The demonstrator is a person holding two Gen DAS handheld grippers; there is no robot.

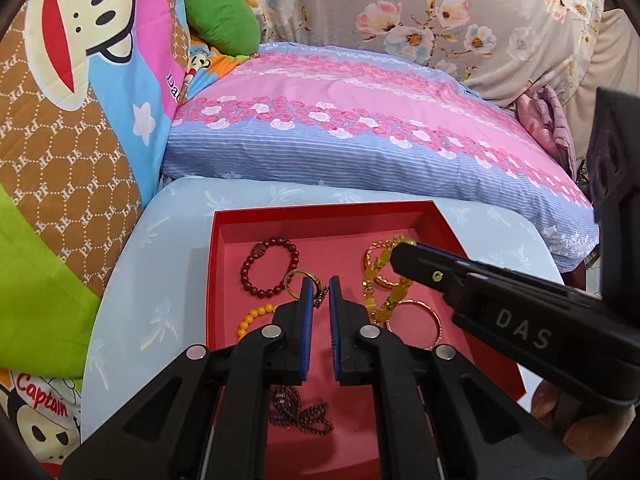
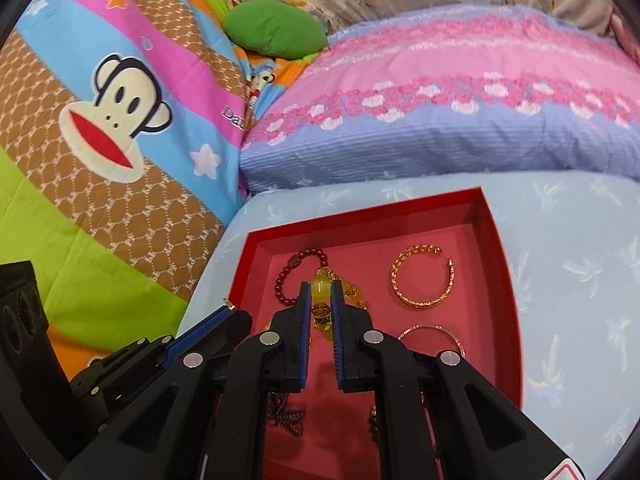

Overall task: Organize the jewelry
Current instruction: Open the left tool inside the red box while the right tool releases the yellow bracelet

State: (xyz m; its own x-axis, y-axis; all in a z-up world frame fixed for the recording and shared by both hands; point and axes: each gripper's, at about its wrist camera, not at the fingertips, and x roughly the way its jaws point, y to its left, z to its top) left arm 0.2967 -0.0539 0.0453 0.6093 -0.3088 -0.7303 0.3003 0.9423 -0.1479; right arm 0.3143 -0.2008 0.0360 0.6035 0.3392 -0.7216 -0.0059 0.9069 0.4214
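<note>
Partly hidden under both tongs, a dark bead chain (image 1: 298,412) lies at the near end of the red box (image 1: 320,218), and the yellow bead bracelet (image 1: 256,318) is half covered. The left tongs (image 1: 321,282) point down into the box, jaws nearly closed on a thin gold ring (image 1: 294,282). The right tongs (image 2: 321,287) also slant downward, nearly closed, gripping a yellow stone bracelet (image 2: 322,280). A twisted gold bangle (image 2: 422,278) lies free beside it.
</note>
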